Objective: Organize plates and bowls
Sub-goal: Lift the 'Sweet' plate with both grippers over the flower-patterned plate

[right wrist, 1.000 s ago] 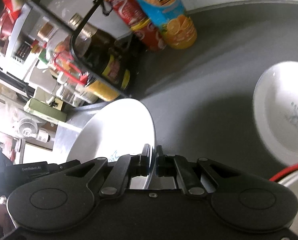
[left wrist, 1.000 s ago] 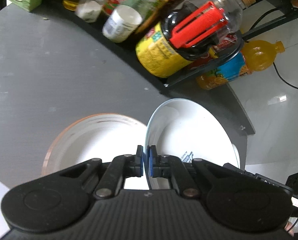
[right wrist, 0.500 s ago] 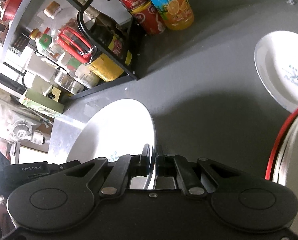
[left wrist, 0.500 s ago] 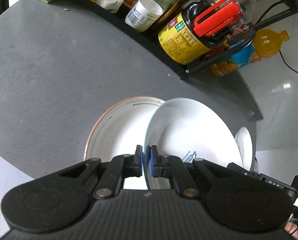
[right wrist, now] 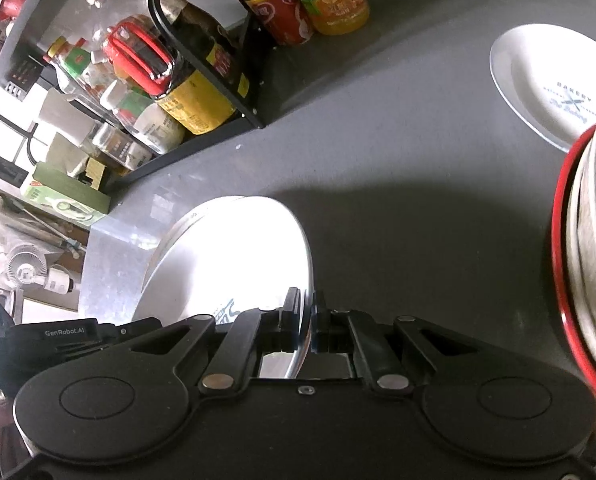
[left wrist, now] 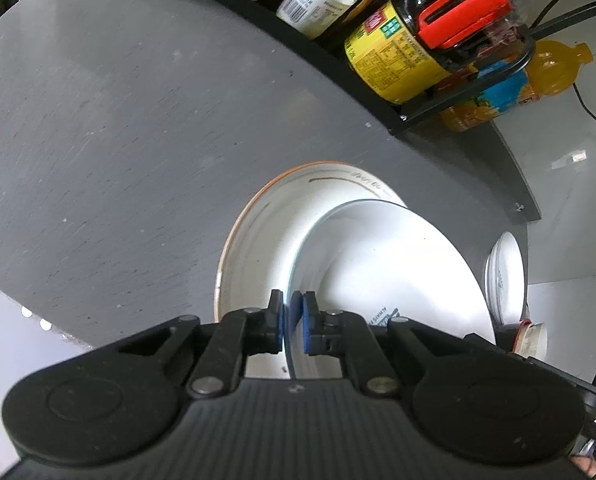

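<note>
Above the grey desk (left wrist: 118,120), both grippers' fingers clench one white plate (left wrist: 398,264) by opposite rim edges, holding it tilted over an orange-rimmed plate (left wrist: 258,232).

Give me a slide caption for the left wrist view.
Left gripper holds a white plate over an orange-rimmed plate.
</note>
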{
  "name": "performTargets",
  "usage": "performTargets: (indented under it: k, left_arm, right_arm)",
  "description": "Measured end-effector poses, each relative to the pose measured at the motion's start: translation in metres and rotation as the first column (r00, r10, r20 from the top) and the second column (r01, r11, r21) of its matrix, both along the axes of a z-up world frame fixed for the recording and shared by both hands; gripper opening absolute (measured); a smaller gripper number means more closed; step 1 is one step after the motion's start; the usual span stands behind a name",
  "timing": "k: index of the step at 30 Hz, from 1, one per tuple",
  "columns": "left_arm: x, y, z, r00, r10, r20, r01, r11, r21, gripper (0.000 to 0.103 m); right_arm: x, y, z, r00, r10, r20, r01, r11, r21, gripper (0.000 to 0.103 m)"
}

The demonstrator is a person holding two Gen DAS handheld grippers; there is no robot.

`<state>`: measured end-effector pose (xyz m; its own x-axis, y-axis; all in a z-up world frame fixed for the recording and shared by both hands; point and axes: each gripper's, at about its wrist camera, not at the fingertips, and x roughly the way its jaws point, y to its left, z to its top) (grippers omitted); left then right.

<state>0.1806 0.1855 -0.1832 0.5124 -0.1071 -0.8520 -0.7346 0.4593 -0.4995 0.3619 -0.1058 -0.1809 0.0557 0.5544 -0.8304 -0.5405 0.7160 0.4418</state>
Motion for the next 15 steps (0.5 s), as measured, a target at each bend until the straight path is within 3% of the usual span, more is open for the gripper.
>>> performTargets:
  k: [15]
  left_arm:
    - [-0.006, 0.011, -0.012, 1.0, -0.005, -0.012, 0.005, 1.0, 0.021, 0.009]
  right_arm:
    - [-0.009, 0.014, -0.012, 0.999, -0.053, -0.003, 0.052, 0.998, -0.038, 0.005]
